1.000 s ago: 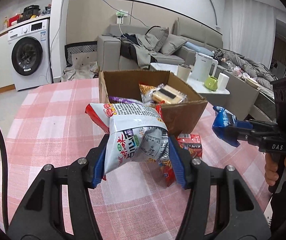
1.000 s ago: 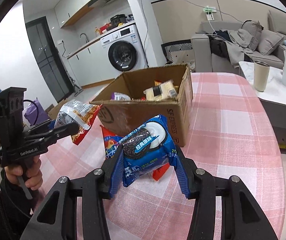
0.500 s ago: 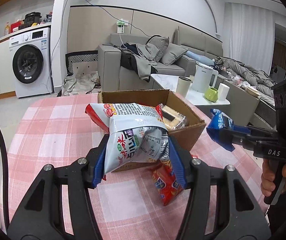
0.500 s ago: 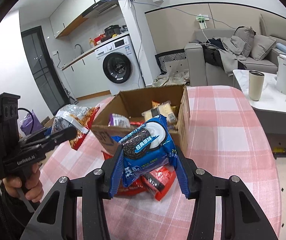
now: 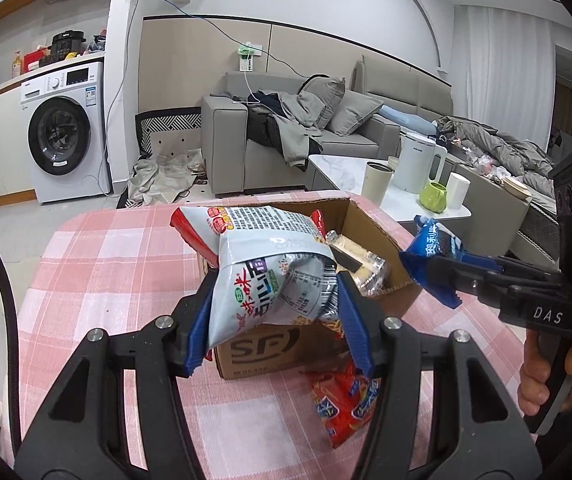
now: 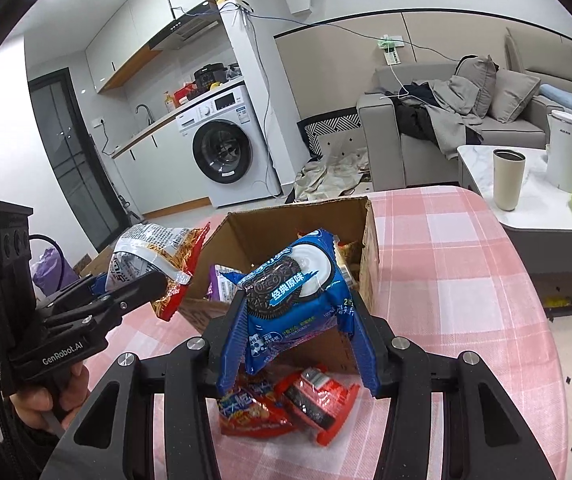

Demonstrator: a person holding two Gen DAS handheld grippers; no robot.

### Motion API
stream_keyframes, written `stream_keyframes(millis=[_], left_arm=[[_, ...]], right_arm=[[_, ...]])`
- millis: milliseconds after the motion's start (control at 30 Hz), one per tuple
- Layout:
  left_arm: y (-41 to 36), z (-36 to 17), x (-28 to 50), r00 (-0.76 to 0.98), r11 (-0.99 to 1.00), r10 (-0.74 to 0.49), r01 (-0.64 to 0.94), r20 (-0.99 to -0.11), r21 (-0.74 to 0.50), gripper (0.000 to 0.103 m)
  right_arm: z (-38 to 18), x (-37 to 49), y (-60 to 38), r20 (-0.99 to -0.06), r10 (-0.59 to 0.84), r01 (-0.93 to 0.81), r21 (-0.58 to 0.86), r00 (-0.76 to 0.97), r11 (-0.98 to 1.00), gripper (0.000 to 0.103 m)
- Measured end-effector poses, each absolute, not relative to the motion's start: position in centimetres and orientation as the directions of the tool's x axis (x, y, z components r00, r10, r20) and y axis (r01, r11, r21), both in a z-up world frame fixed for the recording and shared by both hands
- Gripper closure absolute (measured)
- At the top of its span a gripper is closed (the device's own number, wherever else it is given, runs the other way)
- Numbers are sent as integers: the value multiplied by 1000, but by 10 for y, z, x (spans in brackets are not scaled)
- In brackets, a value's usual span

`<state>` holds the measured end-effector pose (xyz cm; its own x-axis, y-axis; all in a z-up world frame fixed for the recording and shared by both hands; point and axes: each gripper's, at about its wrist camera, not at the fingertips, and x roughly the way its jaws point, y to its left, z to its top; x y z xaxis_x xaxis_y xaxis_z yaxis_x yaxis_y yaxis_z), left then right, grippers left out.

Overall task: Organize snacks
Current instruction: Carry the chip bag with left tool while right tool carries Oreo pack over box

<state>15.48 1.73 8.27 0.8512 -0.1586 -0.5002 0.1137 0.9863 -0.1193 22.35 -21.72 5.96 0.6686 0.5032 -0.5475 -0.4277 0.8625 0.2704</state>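
My left gripper (image 5: 274, 320) is shut on a silver and red snack bag (image 5: 270, 268) and holds it above the near edge of the open cardboard box (image 5: 369, 232). My right gripper (image 6: 297, 336) is shut on a blue Oreo pack (image 6: 297, 284), held above the box's (image 6: 297, 216) near wall. Each gripper shows in the other's view: the right one (image 5: 441, 276) beside the box with the blue pack (image 5: 429, 244), the left one (image 6: 146, 284) with the silver bag (image 6: 154, 248). The box holds a cracker pack (image 5: 355, 256) and a purple packet (image 6: 222, 280).
Red snack packs (image 6: 282, 396) lie on the pink checked tablecloth (image 6: 465, 272) in front of the box; one shows in the left wrist view (image 5: 341, 400). A side table (image 6: 533, 192) with a tumbler, kettle and green cup stands right of the table. Sofa and washing machine stand behind.
Both grippers have risen with their packs and moved forward over the box's near side. The box now sits lower and closer in both views. Both grips are unchanged.
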Motion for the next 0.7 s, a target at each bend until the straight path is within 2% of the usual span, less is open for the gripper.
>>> stream_keyframes(millis=[700], left_arm=[[7,55,208,845,992,-118,81,-521,-94,49]], right_arm=[[46,264,-195,-560,505,-392,318,657,863,55]])
